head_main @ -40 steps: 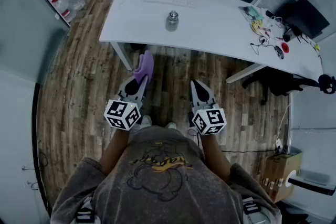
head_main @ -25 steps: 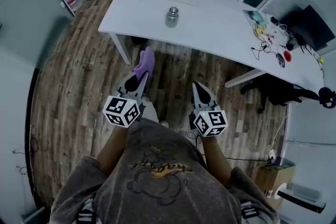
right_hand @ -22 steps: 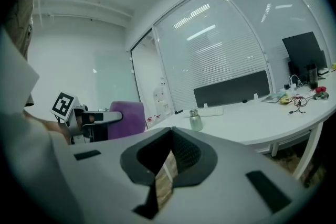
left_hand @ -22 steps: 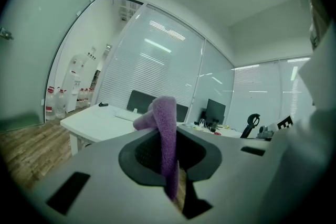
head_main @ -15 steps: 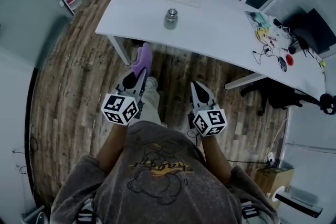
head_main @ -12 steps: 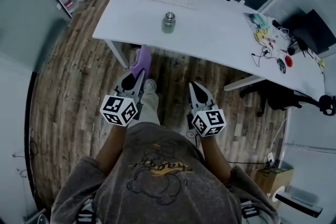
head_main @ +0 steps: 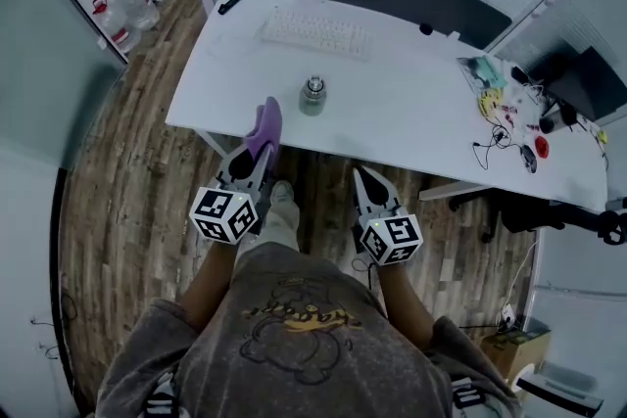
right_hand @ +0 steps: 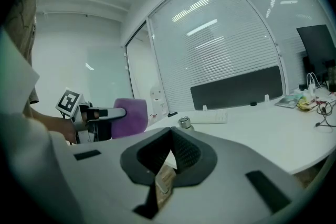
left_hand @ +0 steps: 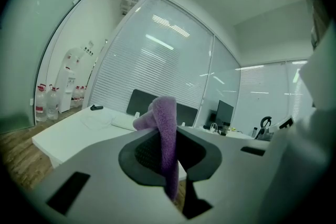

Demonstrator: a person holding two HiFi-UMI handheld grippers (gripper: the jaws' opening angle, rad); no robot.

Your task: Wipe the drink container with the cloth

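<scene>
While the person stands on the wooden floor [head_main: 127, 162] just short of the white worktop [head_main: 411, 103], the 2 grippers are held out roughly level in front of the body, side by side and apart.

The left gripper [head_main: 259, 150] has its fingers [left_hand: 144, 152] clenched on the purple cloth [left_hand: 167, 128]. The cloth stands up between them and flops over past the tips. From the head view its top overlaps the worktop's near edge.

The right gripper [head_main: 361, 175] has its fingers [right_hand: 186, 152] pressed together with nothing between them. It points at the worktop's near edge.

The drink container [head_main: 313, 96], a small metal one with a lid on top, stands upright on the worktop close to the near edge. It is just beyond the cloth and a little to its right, and neither gripper touches it.

Behind it lies a white keyboard [head_main: 313, 32], and a small dark object [head_main: 231, 3] sits at the far left corner. Cables and small items [head_main: 509, 103] clutter the worktop's right end. Water bottles [head_main: 127, 5] stand on the floor at the far left.
</scene>
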